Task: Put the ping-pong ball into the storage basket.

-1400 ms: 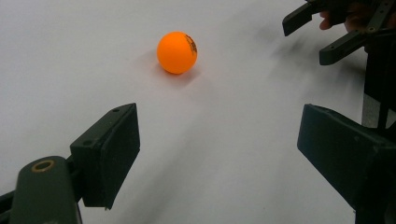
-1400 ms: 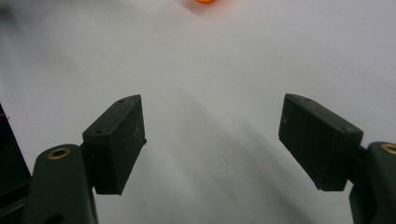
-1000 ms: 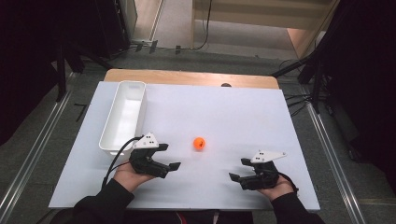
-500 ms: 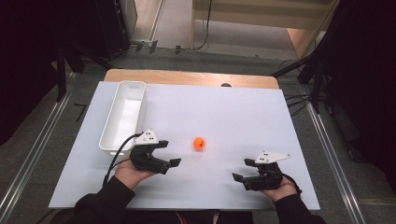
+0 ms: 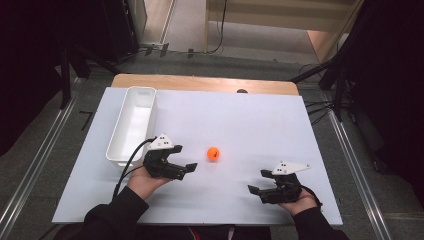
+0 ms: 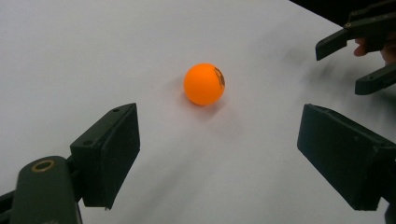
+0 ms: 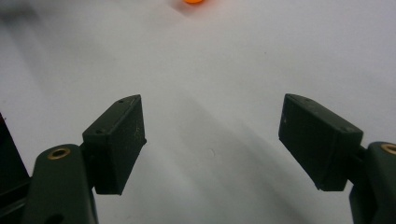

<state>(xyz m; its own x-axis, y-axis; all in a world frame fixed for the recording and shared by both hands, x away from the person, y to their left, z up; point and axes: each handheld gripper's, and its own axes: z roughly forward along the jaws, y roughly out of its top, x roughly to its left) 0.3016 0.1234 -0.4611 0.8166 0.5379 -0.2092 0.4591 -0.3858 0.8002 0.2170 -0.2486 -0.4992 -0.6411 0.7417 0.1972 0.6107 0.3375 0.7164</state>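
Observation:
An orange ball (image 5: 213,153) lies on the white table (image 5: 250,125), near the middle front. My left gripper (image 5: 186,163) is just left of the ball, open, its jaws pointing at it with nothing between them. In the left gripper view the ball (image 6: 204,83) rests a short way beyond the left gripper (image 6: 219,149). My right gripper (image 5: 258,182) stands open near the front right, apart from the ball. In the right gripper view the right gripper (image 7: 212,135) frames bare table, and the ball (image 7: 193,1) peeks in at the top edge.
A long white tray (image 5: 120,150) stands at the left of the table, just behind my left hand. A wooden board edge (image 5: 200,82) runs along the table's far side. The right gripper (image 6: 359,60) shows far off in the left gripper view.
The left gripper has crept slightly right toward the ball. The right gripper has shifted a little right and nearer the front edge. The ball has stayed in place.

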